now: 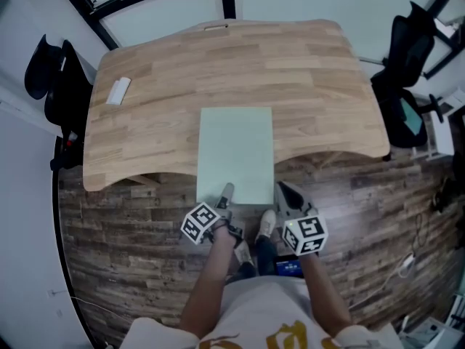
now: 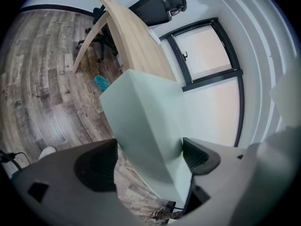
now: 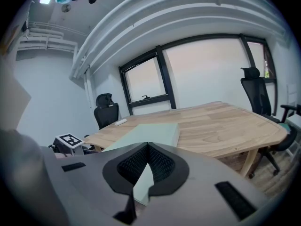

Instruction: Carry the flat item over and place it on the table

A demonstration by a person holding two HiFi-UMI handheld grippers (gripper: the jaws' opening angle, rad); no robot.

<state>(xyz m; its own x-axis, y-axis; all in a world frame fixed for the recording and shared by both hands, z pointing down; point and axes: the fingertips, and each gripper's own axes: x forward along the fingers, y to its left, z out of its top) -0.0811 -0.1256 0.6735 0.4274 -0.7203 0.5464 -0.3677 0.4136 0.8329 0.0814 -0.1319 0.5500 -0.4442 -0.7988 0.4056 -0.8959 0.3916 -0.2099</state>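
A pale green flat foam pad (image 1: 236, 155) lies on the wooden table (image 1: 218, 57), its near end hanging over the front edge. My left gripper (image 1: 226, 194) stands open at the pad's near left corner. In the left gripper view the pad (image 2: 141, 121) sits between the spread jaws of that gripper (image 2: 148, 159), and the left pad (image 2: 96, 166) is clear of it. My right gripper (image 1: 285, 193) is at the near right corner. In the right gripper view its gripper (image 3: 146, 166) is shut on the pad's thin edge (image 3: 150, 131).
A small white object (image 1: 118, 91) lies at the table's left side. Black office chairs stand to the left (image 1: 54, 86) and right (image 1: 407, 78) of the table. The person's shoes (image 1: 267, 224) are on the wood floor just under the pad's overhang.
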